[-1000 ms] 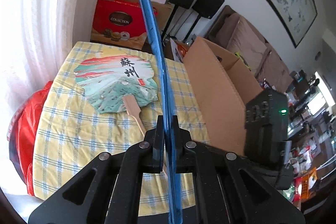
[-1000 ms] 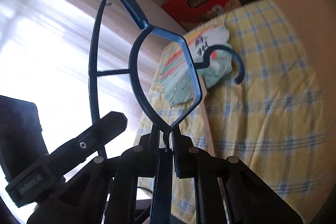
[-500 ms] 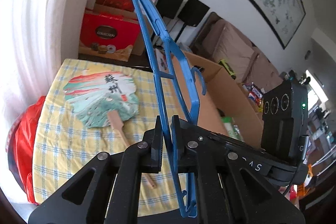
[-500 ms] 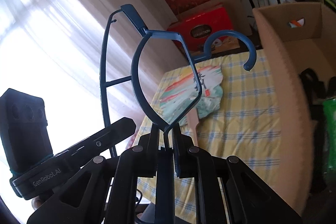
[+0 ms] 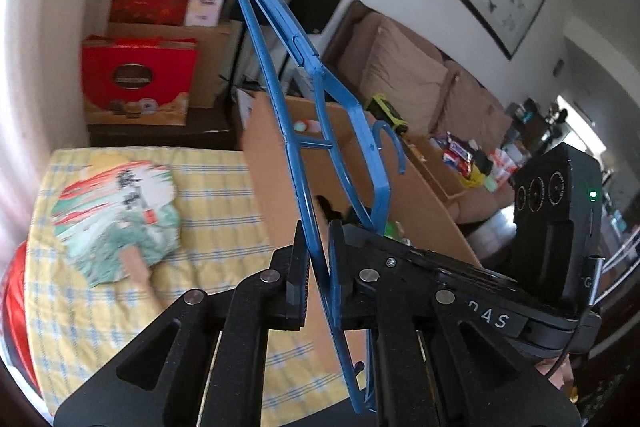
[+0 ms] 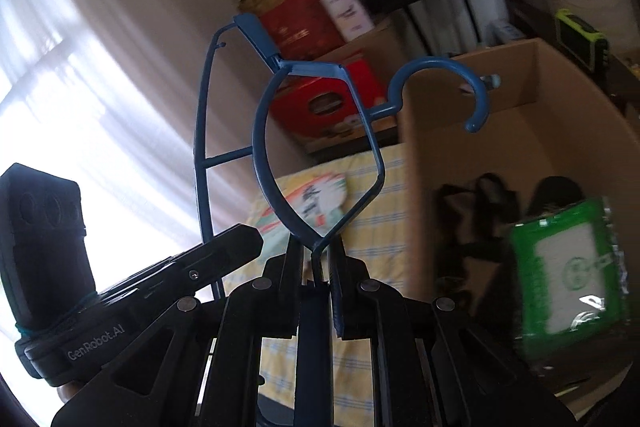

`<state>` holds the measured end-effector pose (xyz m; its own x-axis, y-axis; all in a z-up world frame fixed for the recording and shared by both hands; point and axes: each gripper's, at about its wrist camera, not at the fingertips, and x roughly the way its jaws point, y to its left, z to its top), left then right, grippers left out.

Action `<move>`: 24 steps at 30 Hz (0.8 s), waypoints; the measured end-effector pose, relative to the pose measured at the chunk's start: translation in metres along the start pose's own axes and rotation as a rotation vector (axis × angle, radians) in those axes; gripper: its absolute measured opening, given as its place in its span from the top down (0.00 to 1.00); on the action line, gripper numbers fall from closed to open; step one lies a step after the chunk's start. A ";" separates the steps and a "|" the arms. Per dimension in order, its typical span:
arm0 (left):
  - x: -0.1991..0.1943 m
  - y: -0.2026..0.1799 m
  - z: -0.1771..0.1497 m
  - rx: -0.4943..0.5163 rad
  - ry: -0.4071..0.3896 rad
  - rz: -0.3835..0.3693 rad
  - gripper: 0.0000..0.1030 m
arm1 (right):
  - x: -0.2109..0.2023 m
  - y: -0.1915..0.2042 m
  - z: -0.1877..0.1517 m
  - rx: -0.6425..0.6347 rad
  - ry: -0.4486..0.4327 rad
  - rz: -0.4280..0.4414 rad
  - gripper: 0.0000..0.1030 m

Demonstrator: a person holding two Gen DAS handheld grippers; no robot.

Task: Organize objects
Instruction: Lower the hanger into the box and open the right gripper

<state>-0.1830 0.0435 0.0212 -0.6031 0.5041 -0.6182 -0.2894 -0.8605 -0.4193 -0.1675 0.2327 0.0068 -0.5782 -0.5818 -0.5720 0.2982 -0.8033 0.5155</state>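
Hanger (image 5: 316, 163), blue plastic, runs up the middle of the left wrist view, clenched by the left gripper (image 5: 318, 259) above the cardboard box (image 5: 424, 195); the fan (image 5: 116, 211) lies at left on the checked cloth (image 5: 224, 203), not yet stowed. In the right wrist view the right gripper (image 6: 316, 267) clamps the hanger's frame, its hook (image 6: 452, 83) beside the box's rim (image 6: 500, 47), with open room inside at right.

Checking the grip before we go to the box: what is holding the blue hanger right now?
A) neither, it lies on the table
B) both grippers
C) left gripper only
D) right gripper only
B: the left gripper and the right gripper each pinch a bar of the hanger, which is up off the table.
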 end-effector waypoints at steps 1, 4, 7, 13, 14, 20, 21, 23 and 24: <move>0.006 -0.005 0.002 0.007 0.008 -0.003 0.92 | -0.003 -0.006 0.001 0.004 -0.005 -0.012 0.89; 0.026 -0.019 0.006 0.030 0.034 -0.014 0.91 | -0.012 -0.025 0.004 0.026 -0.009 -0.038 0.89; 0.045 -0.033 0.008 0.044 0.060 -0.019 0.91 | -0.015 -0.044 0.009 0.050 -0.008 -0.064 0.89; 0.079 -0.050 0.013 0.057 0.112 -0.040 0.91 | -0.024 -0.073 0.015 0.088 -0.013 -0.104 0.88; 0.086 -0.051 0.014 0.057 0.122 -0.045 0.91 | -0.025 -0.077 0.016 0.094 -0.011 -0.107 0.88; 0.116 -0.057 0.018 0.056 0.177 -0.055 0.90 | -0.019 -0.103 0.023 0.131 0.020 -0.126 0.88; 0.120 -0.056 0.018 0.055 0.188 -0.055 0.90 | -0.016 -0.106 0.024 0.131 0.029 -0.135 0.88; 0.129 -0.056 0.017 0.053 0.208 -0.051 0.90 | -0.011 -0.112 0.024 0.138 0.048 -0.145 0.88; 0.134 -0.057 0.017 0.054 0.215 -0.046 0.90 | -0.007 -0.115 0.024 0.142 0.060 -0.149 0.88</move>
<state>-0.2597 0.1583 -0.0264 -0.4178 0.5420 -0.7291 -0.3556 -0.8361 -0.4178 -0.2163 0.3324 -0.0333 -0.5601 -0.4679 -0.6836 0.1007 -0.8576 0.5044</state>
